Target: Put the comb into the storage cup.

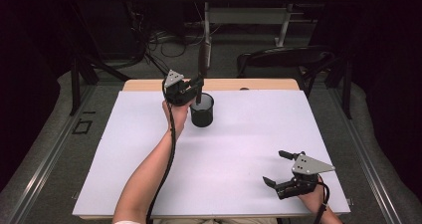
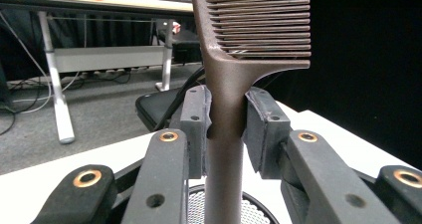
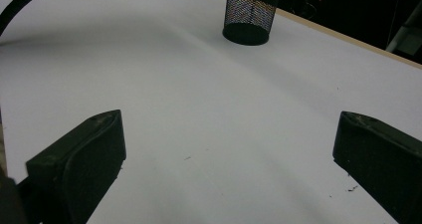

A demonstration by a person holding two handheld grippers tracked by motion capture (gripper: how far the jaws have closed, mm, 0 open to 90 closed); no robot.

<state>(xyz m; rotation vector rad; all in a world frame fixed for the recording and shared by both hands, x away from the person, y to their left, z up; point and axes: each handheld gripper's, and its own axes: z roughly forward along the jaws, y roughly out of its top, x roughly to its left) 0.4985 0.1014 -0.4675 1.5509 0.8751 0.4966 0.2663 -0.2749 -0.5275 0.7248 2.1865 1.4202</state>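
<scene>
Left gripper point(image 2: 226, 129) clamps the brown comb point(image 2: 226, 109) upright (handle over the mesh cup point(image 1: 202, 110)) near the tabletop's point(image 1: 239, 134) far edge; right gripper point(image 1: 279, 168) gapes wide, near-right corner.

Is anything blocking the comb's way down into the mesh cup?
Nothing visible. The left gripper grips the comb upright by its handle, right over the open mesh cup; the handle's lower end already reaches the rim. The part of the cup's inside that shows holds nothing else. The right gripper rests open, far off on the table.
</scene>
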